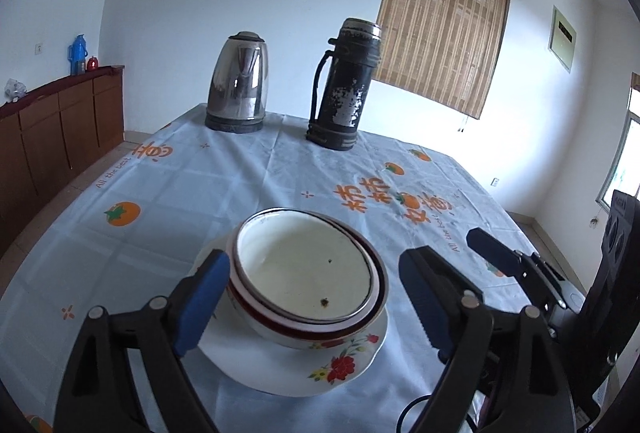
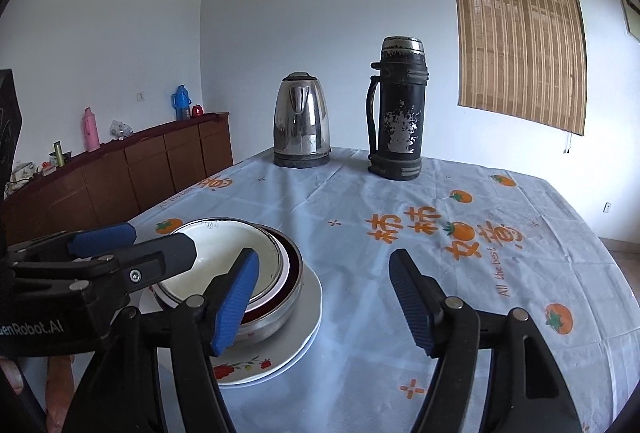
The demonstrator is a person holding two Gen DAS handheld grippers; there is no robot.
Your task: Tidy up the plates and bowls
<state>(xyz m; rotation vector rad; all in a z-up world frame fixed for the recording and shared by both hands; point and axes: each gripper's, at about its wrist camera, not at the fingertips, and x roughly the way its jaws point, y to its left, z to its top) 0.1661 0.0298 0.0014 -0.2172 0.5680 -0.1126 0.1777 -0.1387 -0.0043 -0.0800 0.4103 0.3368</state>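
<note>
Stack: nested bowls [image 1: 308, 273] sit inside one another on a floral plate [image 1: 340, 365], near the front edge of the worktop [image 1: 160, 193].
Top bowl: white interior, dark specks, metal rim.
Left hand-held gripper [image 1: 312, 297]: jaws spread wide, straddling the bowls, holding nothing; left pad [image 1: 200, 305] just beside the bowl wall.
Right hand-held gripper [image 2: 324, 305]: jaws apart, empty, over bare cloth to the right of the stack.
Background: steel kettle [image 1: 238, 81] and black flask [image 1: 346, 85] upright at the far side, well apart from the stack.
Risk: closing off-centre could tilt the bowls, which look loosely nested.
Risk: a smooth rim may slip from the pads.
Risk: nudging the plate could drag the cloth.
</note>
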